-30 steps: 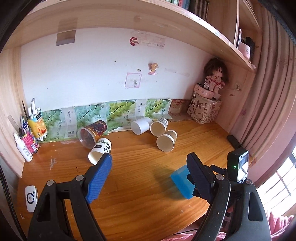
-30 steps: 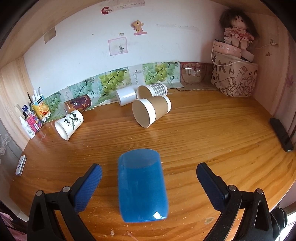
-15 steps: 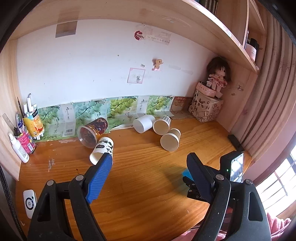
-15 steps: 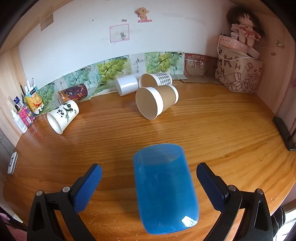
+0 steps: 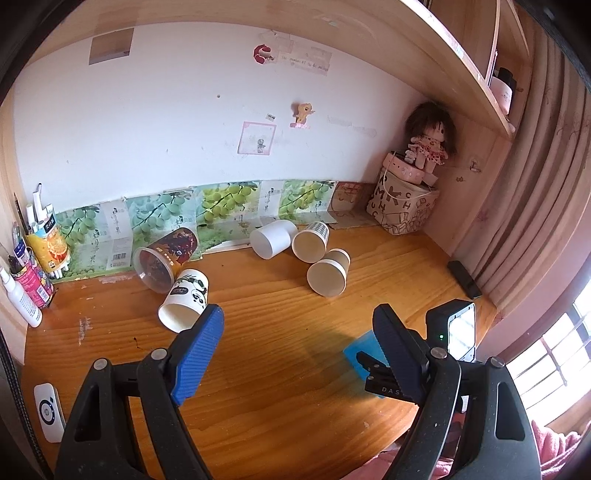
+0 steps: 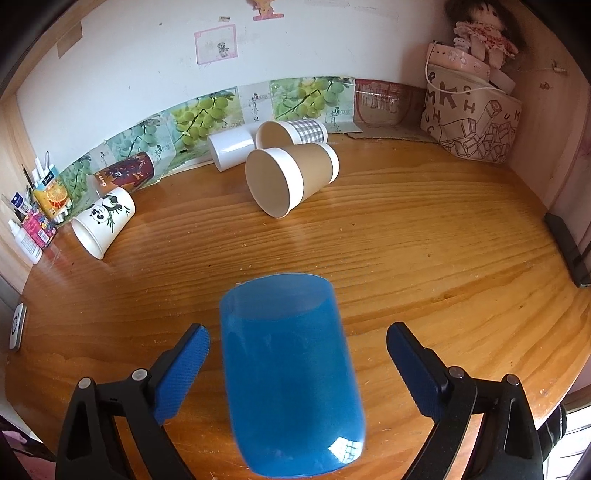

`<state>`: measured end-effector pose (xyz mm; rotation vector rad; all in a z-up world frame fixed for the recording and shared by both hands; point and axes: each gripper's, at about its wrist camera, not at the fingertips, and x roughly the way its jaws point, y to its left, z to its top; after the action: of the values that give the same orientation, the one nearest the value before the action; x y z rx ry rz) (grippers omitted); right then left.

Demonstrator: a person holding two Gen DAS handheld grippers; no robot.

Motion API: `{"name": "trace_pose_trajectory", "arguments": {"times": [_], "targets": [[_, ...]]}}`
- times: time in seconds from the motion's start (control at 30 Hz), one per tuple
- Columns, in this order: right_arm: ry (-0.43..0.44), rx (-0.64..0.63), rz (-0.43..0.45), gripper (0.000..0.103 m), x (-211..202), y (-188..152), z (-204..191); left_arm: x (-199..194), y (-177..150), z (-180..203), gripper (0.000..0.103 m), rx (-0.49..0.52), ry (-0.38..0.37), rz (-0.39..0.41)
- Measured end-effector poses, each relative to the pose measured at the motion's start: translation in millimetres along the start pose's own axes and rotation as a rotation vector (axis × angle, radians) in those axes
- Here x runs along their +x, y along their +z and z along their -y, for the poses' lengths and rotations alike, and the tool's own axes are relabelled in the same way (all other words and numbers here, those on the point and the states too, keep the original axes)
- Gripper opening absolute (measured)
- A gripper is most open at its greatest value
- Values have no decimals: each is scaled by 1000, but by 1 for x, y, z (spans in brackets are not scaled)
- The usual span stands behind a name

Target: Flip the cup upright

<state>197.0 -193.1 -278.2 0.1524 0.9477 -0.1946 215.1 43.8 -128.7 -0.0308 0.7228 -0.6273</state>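
Across the back of the wooden desk [image 6: 424,236], at about 11 to 12 o'clock from the right gripper [image 6: 297,363], five cups lie on their sides: a white paper cup with a panda print [image 6: 103,219], a dark red printed cup with a clear rim [image 6: 123,173], a plain white cup [image 6: 231,149], a grey-checked paper cup [image 6: 291,133] and, nearest, a brown-sleeved paper cup [image 6: 291,177] with its mouth towards the camera. A letter-printed fabric bag [image 6: 471,120] with a doll [image 6: 480,35] on top stands at 1 o'clock, and a black oblong device [image 6: 567,245] lies at 3 o'clock by the desk edge. None of these stands between the right gripper and the translucent blue plastic cup [image 6: 291,376].

That blue cup lies between the right gripper's blue-padded fingers [image 6: 183,369], which are spread wide with a gap on each side and grip nothing. Whether it is on its side or inverted cannot be told. From the left wrist view only a corner of it [image 5: 364,350] shows at 2 o'clock behind the left gripper [image 5: 297,350], whose jaws are also wide apart and empty.

Compared with a second ago, the blue cup fills more of the right wrist view and sits more centrally between the fingers.
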Motion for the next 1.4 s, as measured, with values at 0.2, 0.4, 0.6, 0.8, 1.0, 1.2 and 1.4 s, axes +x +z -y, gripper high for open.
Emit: {"name": "trace_pose_trajectory", "arguments": {"times": [0.2, 0.4, 0.6, 0.8, 1.0, 1.2, 1.4], "targets": [[29, -44, -44, 80, 9, 2, -11, -1, 0, -3, 85, -17, 15, -3], [34, -66, -48, 75, 13, 4, -15, -2, -1, -7, 85, -36, 34, -12], [21, -68, -33, 75, 11, 5, -14, -3, -2, -8, 85, -37, 33, -14], [28, -36, 36, 75, -5, 12, -9, -5, -2, -5, 85, -17, 21, -15], [32, -12, 106, 74, -21, 16, -7, -5, -2, -6, 85, -4, 7, -21], [29, -5, 135, 73, -30, 12, -10, -7, -3, -6, 85, 14, -6, -23], [22, -9, 138, 71, -33, 5, -16, -9, -5, -8, 85, 24, -17, -32]]}}
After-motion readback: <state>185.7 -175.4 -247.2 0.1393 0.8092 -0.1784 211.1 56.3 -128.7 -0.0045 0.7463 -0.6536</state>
